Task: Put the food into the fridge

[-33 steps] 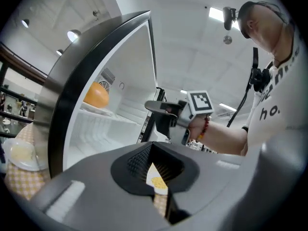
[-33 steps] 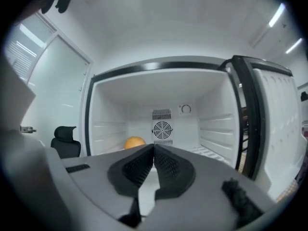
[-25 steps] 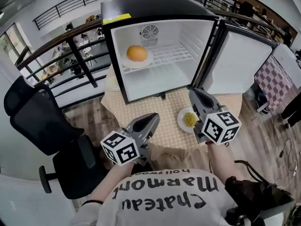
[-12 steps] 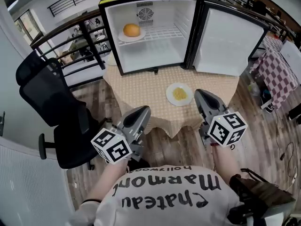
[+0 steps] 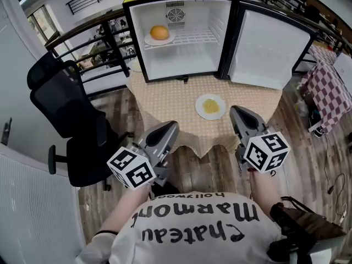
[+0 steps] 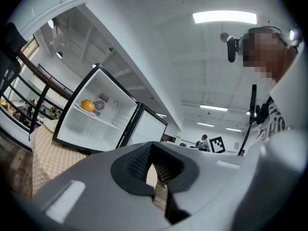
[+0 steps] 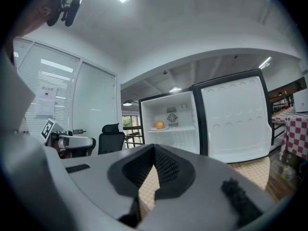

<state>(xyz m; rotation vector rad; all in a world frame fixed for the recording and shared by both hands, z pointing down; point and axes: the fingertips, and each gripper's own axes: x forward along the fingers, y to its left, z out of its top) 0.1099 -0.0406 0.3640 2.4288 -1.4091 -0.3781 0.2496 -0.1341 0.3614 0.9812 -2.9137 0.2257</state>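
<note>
A small black fridge [image 5: 181,37] stands open on a round table [image 5: 170,100] with a beige dotted cloth. An orange [image 5: 159,32] lies on a white plate [image 5: 149,39] on the fridge's upper shelf. A second white plate with yellow food [image 5: 210,106] sits on the table in front of the fridge. My left gripper [image 5: 171,126] and right gripper [image 5: 235,111] are both shut and empty, held short of the table's near edge. The orange also shows in the left gripper view [image 6: 87,105] and in the right gripper view [image 7: 159,125].
The fridge door [image 5: 269,45] is swung wide to the right. A black office chair [image 5: 66,109] stands left of the table on the wooden floor. A checkered cloth [image 5: 324,76] hangs at the far right. Railings run behind the fridge.
The person has backed away from the table. The right gripper, which hovered by the plate of yellow food a second ago, is now short of the table edge. Both grippers stay shut.
</note>
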